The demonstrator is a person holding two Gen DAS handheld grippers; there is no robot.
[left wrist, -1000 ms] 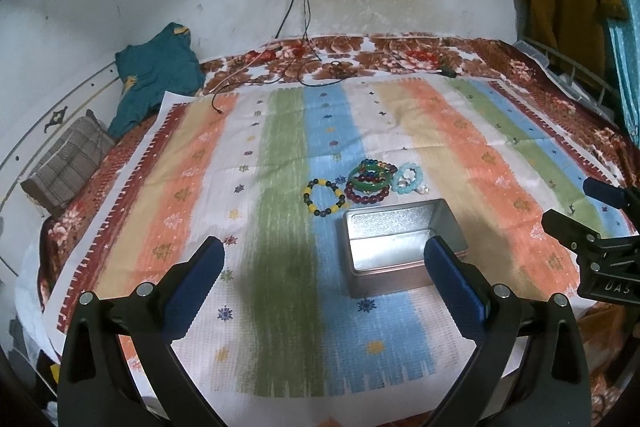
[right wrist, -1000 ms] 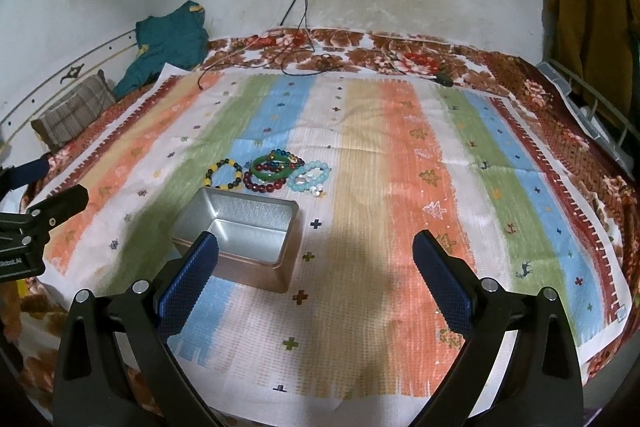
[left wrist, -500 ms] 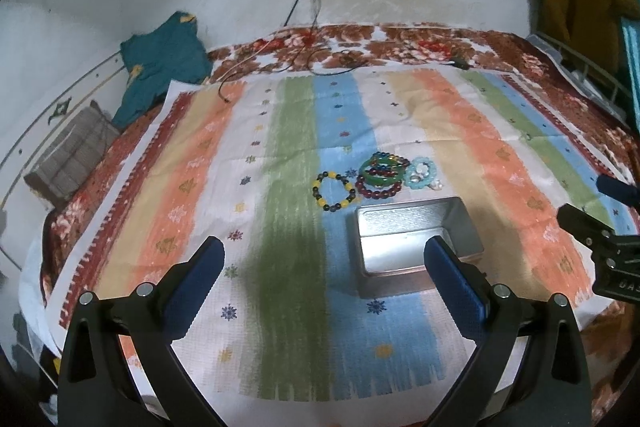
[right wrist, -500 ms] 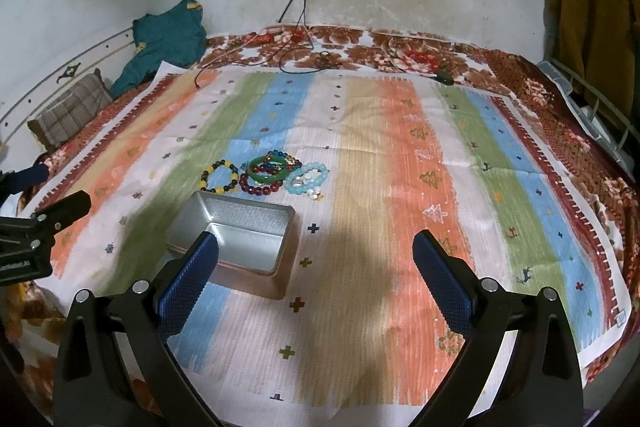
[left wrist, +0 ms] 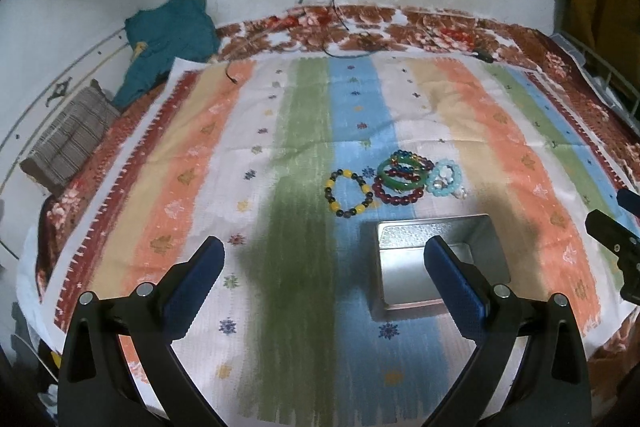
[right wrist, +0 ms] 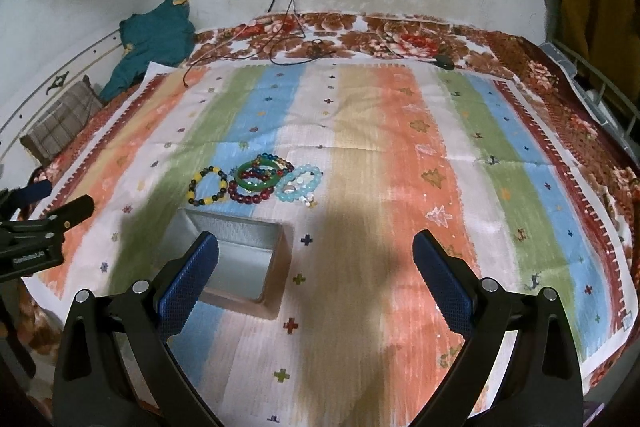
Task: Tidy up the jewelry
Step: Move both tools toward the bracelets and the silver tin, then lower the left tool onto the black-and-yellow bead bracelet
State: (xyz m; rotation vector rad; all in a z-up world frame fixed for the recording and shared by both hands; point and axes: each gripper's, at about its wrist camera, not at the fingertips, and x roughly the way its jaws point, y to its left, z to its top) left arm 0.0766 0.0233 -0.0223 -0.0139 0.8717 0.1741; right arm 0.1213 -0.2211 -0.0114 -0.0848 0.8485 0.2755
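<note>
Left wrist view: left gripper (left wrist: 324, 267) spread wide above the striped cloth (left wrist: 192, 163), holding nothing. Empty metal tin (left wrist: 436, 239) near right; bracelets (left wrist: 396, 179) clustered just beyond it.

Right wrist view: right gripper (right wrist: 316, 267) likewise wide apart, empty. Tin (right wrist: 244, 239) near left, bracelets (right wrist: 256, 179) just past it. Small lettering on the other gripper at far left, unreadable.

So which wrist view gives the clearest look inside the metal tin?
The left wrist view: the metal tin shows most of its bare floor, with only one finger of the left gripper crossing it. In the right wrist view the tin is partly hidden behind a finger of the right gripper.
</note>
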